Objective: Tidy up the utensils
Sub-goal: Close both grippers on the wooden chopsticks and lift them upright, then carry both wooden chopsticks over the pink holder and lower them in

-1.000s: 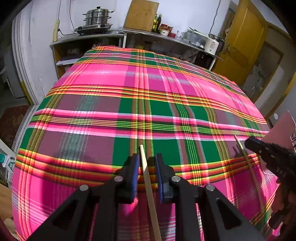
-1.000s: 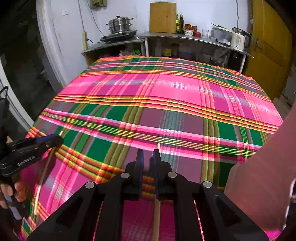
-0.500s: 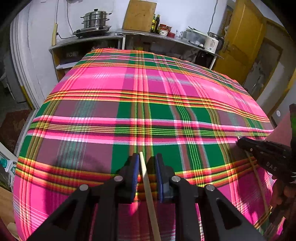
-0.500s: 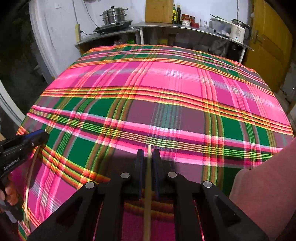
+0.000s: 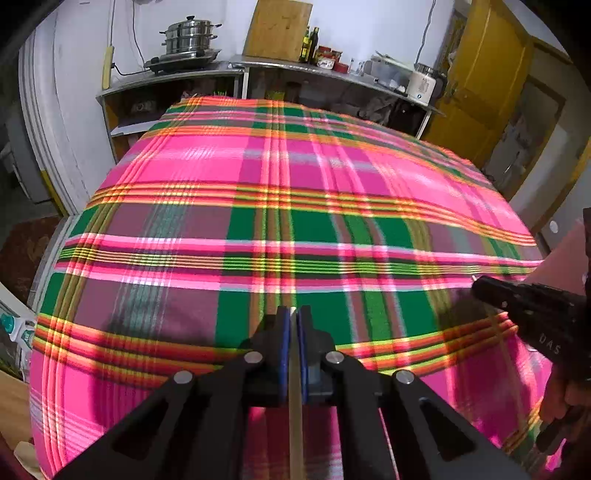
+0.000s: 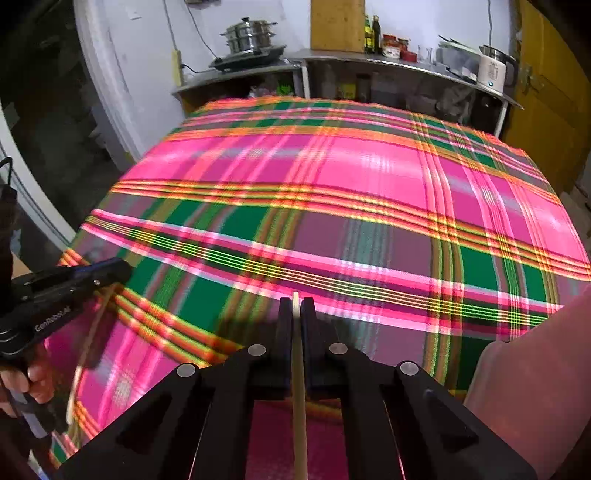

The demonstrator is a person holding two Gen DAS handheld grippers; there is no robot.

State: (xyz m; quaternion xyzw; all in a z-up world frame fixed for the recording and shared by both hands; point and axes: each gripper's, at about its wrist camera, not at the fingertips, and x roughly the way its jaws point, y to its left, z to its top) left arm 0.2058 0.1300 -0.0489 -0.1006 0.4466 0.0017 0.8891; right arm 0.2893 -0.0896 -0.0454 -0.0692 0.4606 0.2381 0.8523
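My left gripper (image 5: 293, 314) is shut on a thin wooden chopstick (image 5: 294, 406) that runs back between its blue pads toward the camera. My right gripper (image 6: 295, 304) is shut on a second wooden chopstick (image 6: 299, 398) held the same way. Both grippers hover above the pink and green plaid tablecloth (image 5: 295, 206). The right gripper also shows at the right edge of the left wrist view (image 5: 480, 286). The left gripper shows at the left edge of the right wrist view (image 6: 122, 271), with its chopstick (image 6: 83, 354) hanging below it.
A pink container (image 6: 524, 387) stands at the near right of the table. Behind the table is a steel counter (image 5: 332, 74) with a steamer pot (image 5: 188, 38), a cutting board (image 5: 279, 29), bottles and a kettle (image 5: 423, 83). A yellow door (image 5: 484, 77) is at the right.
My left gripper closed from open onto its chopstick. Both grippers rose and pulled back from the cloth, each carrying a chopstick. The right gripper stayed shut.
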